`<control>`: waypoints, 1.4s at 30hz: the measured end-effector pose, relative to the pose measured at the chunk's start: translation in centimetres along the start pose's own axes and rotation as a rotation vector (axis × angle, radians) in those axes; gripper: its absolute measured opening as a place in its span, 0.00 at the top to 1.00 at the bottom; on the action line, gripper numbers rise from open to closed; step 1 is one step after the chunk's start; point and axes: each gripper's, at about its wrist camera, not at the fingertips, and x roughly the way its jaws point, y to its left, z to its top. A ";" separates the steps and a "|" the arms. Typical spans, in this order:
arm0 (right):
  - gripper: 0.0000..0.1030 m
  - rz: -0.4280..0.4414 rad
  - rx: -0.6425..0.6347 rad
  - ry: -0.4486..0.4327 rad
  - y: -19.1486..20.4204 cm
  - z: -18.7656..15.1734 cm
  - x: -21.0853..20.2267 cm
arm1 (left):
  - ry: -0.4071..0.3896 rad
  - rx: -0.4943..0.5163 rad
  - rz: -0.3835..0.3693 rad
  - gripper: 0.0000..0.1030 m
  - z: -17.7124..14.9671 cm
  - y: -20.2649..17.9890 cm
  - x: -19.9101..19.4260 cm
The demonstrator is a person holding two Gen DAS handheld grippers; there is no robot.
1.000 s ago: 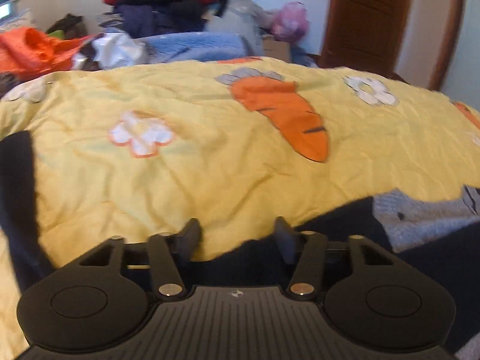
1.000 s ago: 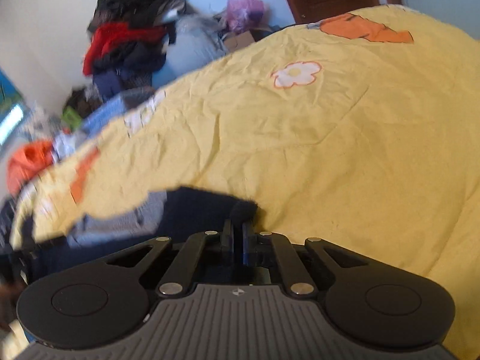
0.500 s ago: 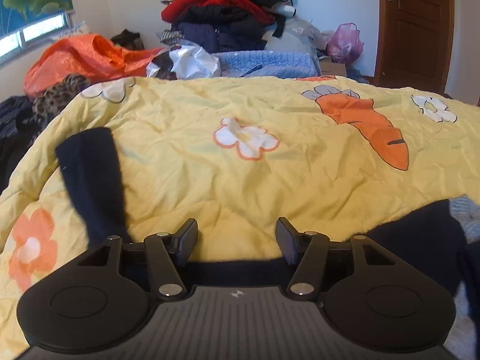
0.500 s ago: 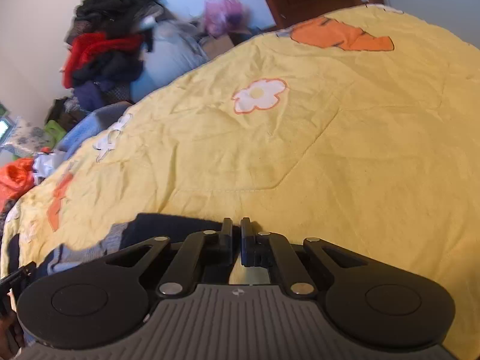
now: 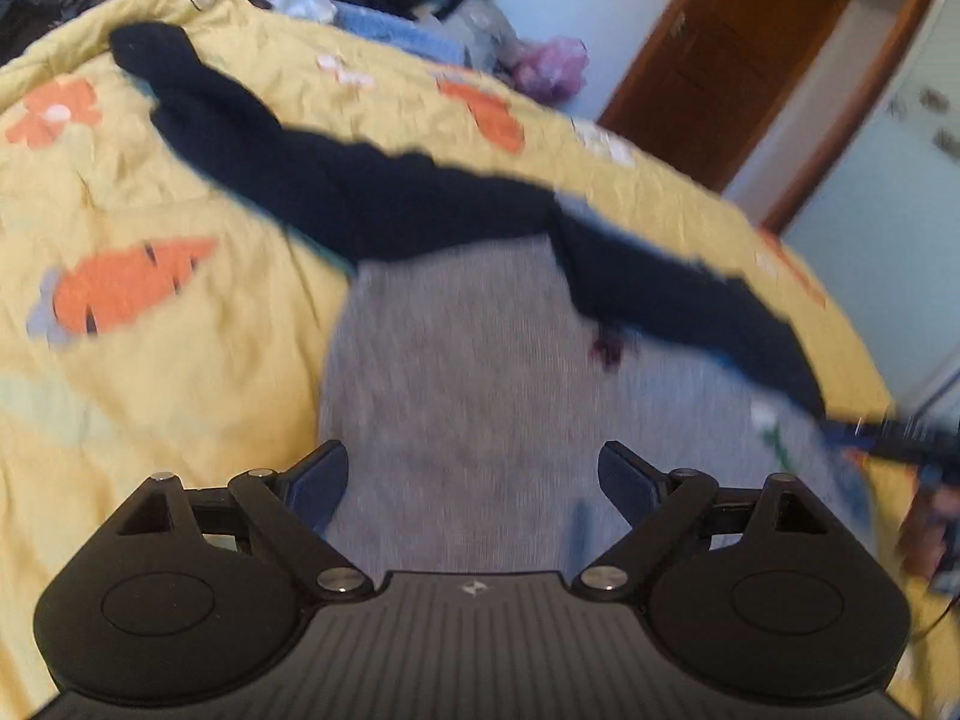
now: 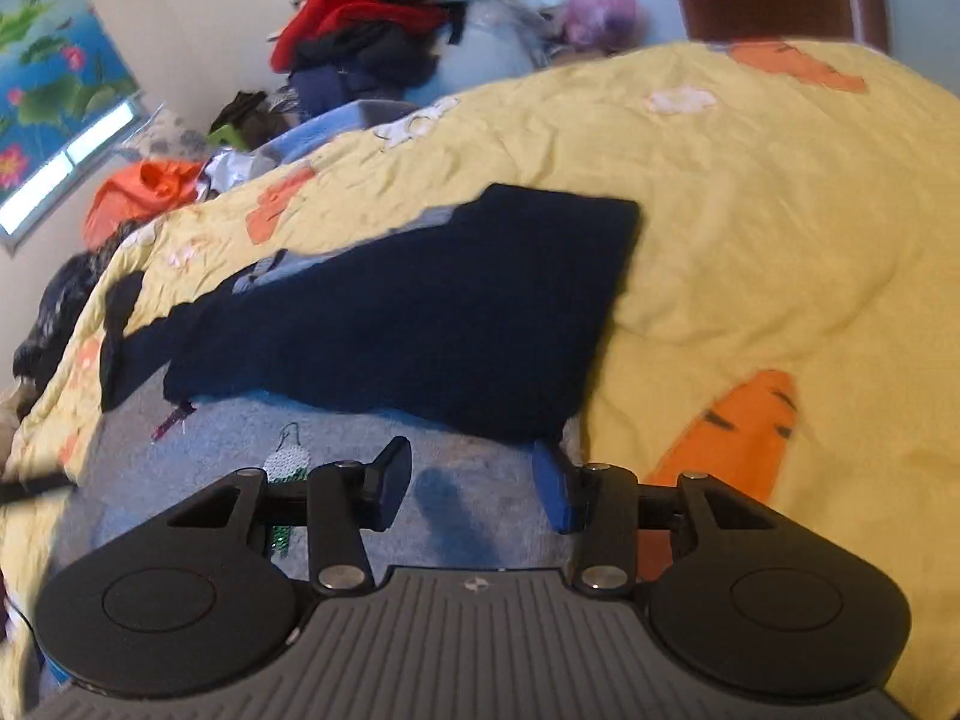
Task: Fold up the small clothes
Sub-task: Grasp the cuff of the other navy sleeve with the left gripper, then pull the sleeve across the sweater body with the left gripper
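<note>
A small sweater with a grey body (image 5: 468, 360) and navy sleeves (image 5: 336, 180) lies spread on the yellow quilt (image 5: 150, 372). In the right wrist view a navy sleeve (image 6: 432, 312) is folded across the grey body (image 6: 336, 426). My left gripper (image 5: 474, 480) is open and empty, just above the grey body. My right gripper (image 6: 474, 492) is open and empty, over the grey body at the folded sleeve's near edge. The other gripper shows blurred at the right edge of the left wrist view (image 5: 924, 456).
The quilt has carrot (image 6: 732, 438) and flower prints. A pile of clothes (image 6: 372, 30) and an orange bag (image 6: 144, 186) lie beyond the bed's far side. A brown door (image 5: 732, 60) stands at the back.
My right gripper was shut on the navy sleeve and has opened and let it go. Both grippers pulled back and tilted down, so the whole sweater now shows.
</note>
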 end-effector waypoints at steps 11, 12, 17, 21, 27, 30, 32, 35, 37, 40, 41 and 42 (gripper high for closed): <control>0.00 0.244 -0.359 -0.091 15.1 -2.4 -4.3 | -0.216 -0.587 -0.150 0.00 14.1 21.3 -1.6; 0.00 0.270 -0.370 -0.082 15.5 -3.3 -3.9 | -0.221 -0.620 -0.155 0.00 16.0 23.4 -0.9; 0.00 0.299 -0.385 -0.069 16.2 -6.7 -1.3 | -0.143 -0.587 -0.093 0.00 24.7 29.1 4.3; 0.00 0.313 -0.376 -0.052 15.8 -8.0 -0.5 | -0.077 -0.545 0.048 0.00 28.7 30.5 8.3; 0.02 0.356 -0.366 -0.102 16.5 -8.1 -1.4 | -0.011 -0.447 0.178 0.76 32.0 29.9 12.4; 0.02 0.341 -0.376 -0.140 17.0 -7.8 -2.2 | -0.020 -0.471 0.212 0.88 31.5 29.1 11.7; 0.02 0.347 -0.372 -0.148 17.1 -7.8 -2.7 | -0.062 -0.469 0.202 0.90 30.9 28.2 10.0; 0.02 0.345 -0.354 -0.152 17.0 -7.6 -3.2 | -0.166 -0.475 0.156 0.91 29.9 26.8 6.1; 0.02 0.335 -0.343 -0.157 17.0 -7.6 -3.7 | -0.244 -0.503 0.102 0.91 29.3 25.9 3.5; 0.02 0.340 -0.338 -0.180 16.9 -7.8 -4.9 | -0.338 -0.514 0.047 0.91 27.9 24.0 -0.2; 0.02 0.343 -0.332 -0.186 16.8 -7.7 -5.2 | -0.366 -0.520 0.021 0.91 27.4 23.2 -1.4; 0.02 0.349 -0.323 -0.191 16.6 -7.7 -5.6 | -0.394 -0.503 0.002 0.90 27.0 22.3 -2.4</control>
